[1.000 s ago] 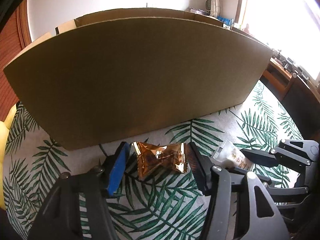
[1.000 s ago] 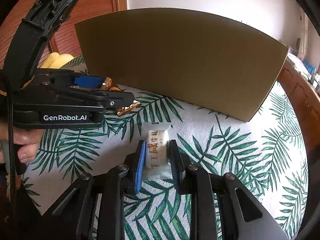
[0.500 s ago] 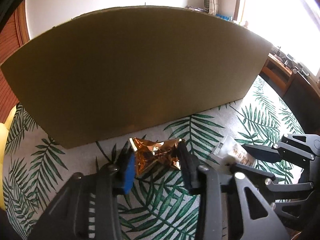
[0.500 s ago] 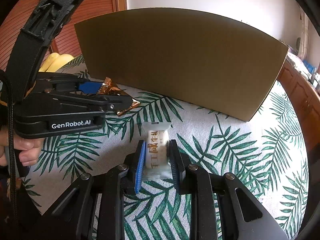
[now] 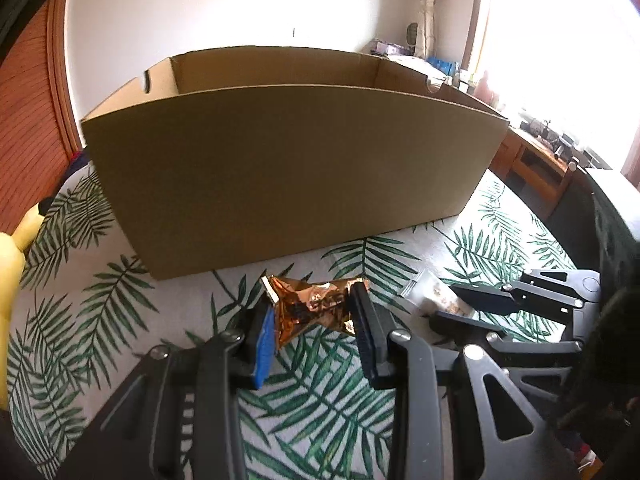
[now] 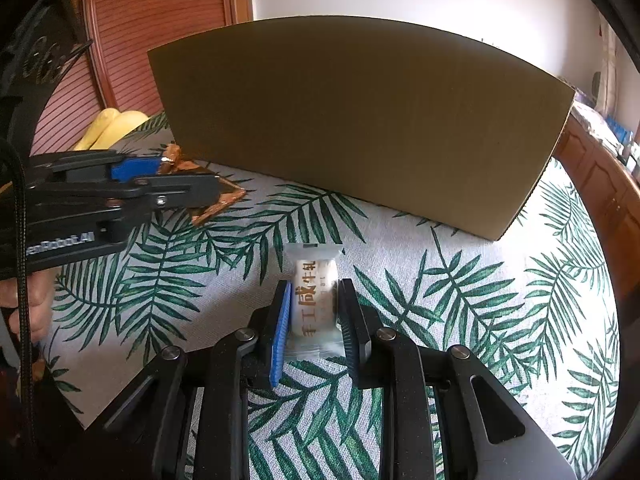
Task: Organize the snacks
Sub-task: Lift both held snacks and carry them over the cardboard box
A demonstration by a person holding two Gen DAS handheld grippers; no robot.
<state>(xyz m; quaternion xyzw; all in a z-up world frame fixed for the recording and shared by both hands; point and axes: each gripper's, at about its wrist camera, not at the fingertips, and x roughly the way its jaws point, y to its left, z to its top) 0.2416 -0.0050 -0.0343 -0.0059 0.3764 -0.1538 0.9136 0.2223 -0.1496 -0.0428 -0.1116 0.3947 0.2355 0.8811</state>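
My left gripper (image 5: 314, 312) is shut on a crinkled copper-gold foil snack packet (image 5: 316, 306) and holds it above the leaf-print tablecloth, in front of the open cardboard box (image 5: 296, 184). My right gripper (image 6: 313, 308) is shut on a white wrapped candy with gold lettering (image 6: 312, 300), low over the cloth, to the right of the left gripper (image 6: 168, 184). The right gripper also shows in the left wrist view (image 5: 472, 308). The box's near wall (image 6: 360, 120) stands beyond both grippers. The box floor is hidden.
Yellow bananas (image 6: 110, 126) lie at the box's left end and show at the left edge of the left wrist view (image 5: 16, 240). A wooden sideboard (image 5: 536, 168) stands past the table on the right. The leaf-print tablecloth (image 6: 480, 300) covers the table.
My left gripper closed on the foil packet and rose with it, so the box's open top now shows. The right gripper stayed shut on the white candy and lifted slightly.
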